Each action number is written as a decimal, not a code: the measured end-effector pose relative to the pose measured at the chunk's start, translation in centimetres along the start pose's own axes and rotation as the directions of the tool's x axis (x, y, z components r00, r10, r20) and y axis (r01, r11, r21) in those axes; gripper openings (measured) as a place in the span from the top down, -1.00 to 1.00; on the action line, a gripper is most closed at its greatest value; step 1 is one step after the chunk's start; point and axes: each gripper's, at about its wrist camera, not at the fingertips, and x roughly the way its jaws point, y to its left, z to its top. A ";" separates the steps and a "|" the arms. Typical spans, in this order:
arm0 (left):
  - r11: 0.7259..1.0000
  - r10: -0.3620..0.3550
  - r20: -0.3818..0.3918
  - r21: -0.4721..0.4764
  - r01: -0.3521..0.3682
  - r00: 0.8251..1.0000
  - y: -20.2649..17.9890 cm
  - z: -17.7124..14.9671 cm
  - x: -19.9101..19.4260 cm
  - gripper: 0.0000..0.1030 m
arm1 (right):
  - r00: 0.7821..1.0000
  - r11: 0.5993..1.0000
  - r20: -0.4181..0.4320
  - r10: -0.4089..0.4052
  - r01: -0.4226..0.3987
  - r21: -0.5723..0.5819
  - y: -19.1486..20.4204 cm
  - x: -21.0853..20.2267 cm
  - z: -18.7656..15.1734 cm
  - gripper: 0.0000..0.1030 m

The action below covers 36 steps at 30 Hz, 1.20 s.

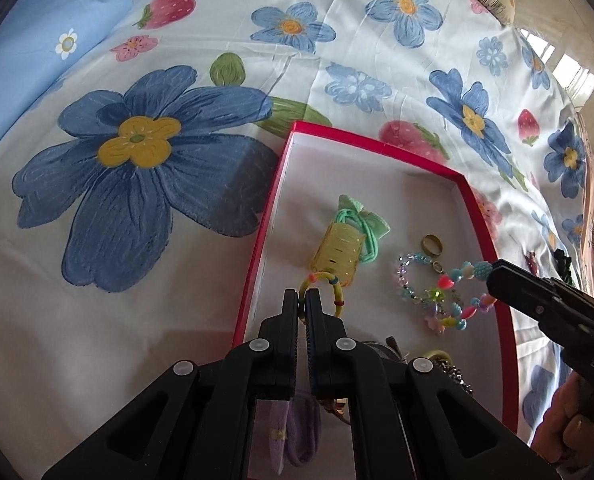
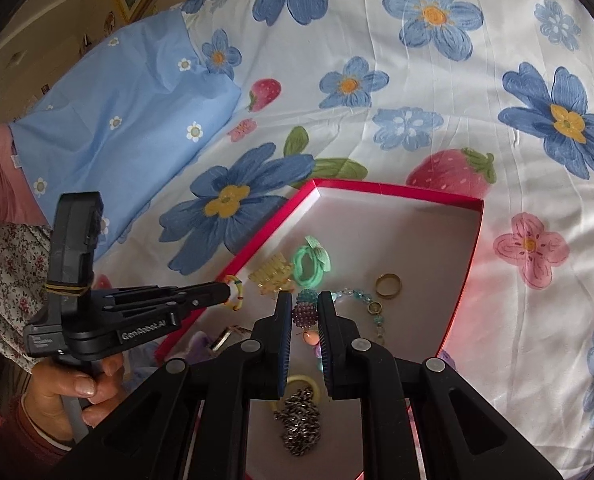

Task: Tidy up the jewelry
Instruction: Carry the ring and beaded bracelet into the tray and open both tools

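Left gripper [image 1: 303, 300] jaws clenched on yellow beaded ring [image 1: 329, 288] above red box [image 1: 257, 256]; right gripper [image 2: 305, 312] jaws released, straddling bead bracelet [image 2: 307, 308].

One red box [image 2: 393, 191], one gold ring [image 2: 387, 285], one green hair tie [image 2: 307, 269], one yellow hair claw [image 1: 337, 256], one metal chain [image 2: 299, 424], two beaded bracelets [image 1: 445, 292].

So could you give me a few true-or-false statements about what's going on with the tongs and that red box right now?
1. The left tongs are shut on the small yellow ring. True.
2. The right tongs are closed on the gold ring. False: they are open around a purple beaded ball; the gold ring lies apart on the box floor.
3. The red box sits on a floral bedsheet. True.
4. The green hair tie lies outside the box. False: it is inside, beside the yellow hair clip.
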 end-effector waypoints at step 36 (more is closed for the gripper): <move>1.000 0.006 -0.011 -0.011 -0.006 1.000 -0.2 -0.4 0.8 0.32 | 0.990 0.996 -0.106 -0.087 0.088 -0.002 -1.9 3.3 -1.3 0.62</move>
